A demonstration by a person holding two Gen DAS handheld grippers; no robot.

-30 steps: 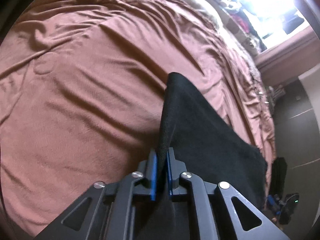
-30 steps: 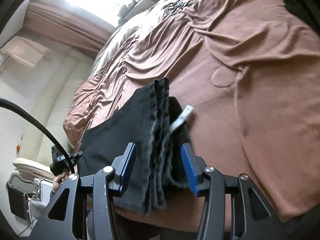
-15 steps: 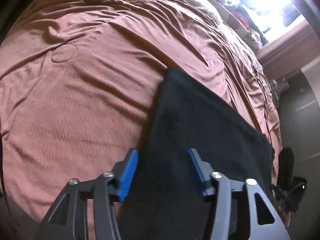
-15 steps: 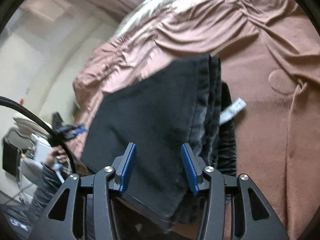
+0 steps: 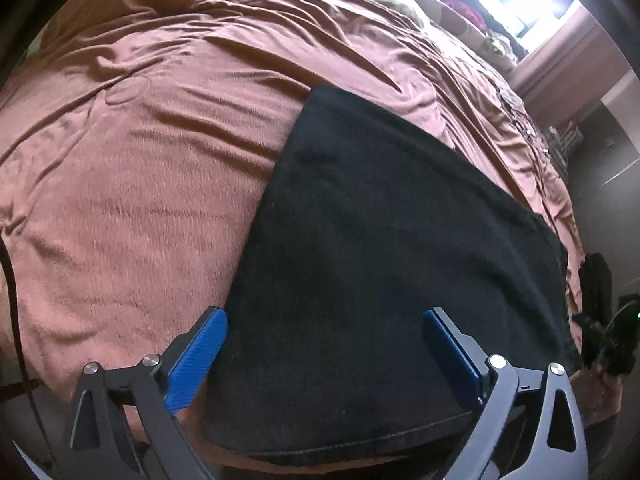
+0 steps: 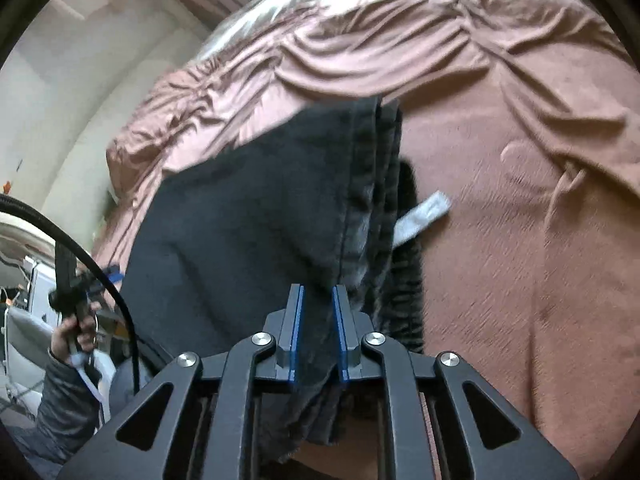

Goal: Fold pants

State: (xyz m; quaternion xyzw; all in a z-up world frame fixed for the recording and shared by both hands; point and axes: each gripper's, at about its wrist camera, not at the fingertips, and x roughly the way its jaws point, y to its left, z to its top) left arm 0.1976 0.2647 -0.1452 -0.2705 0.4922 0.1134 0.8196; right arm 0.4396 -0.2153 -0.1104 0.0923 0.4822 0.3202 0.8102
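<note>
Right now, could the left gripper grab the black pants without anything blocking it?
Probably yes. The left gripper has its jaws wide open just above the pants, which lie flat on the brown bedspread with nothing between.

Rumpled brown bedspread (image 5: pixel 168 184), bright window (image 5: pixel 532 4) beyond, cream wall (image 6: pixel 80 80), possibly clutter on the sill.

Your pants (image 5: pixel 384 240) lie folded on the bed (image 5: pixel 140 200) at its near edge, a tag (image 6: pixel 424 216) sticking out past their stacked hems onto the cover.
</note>
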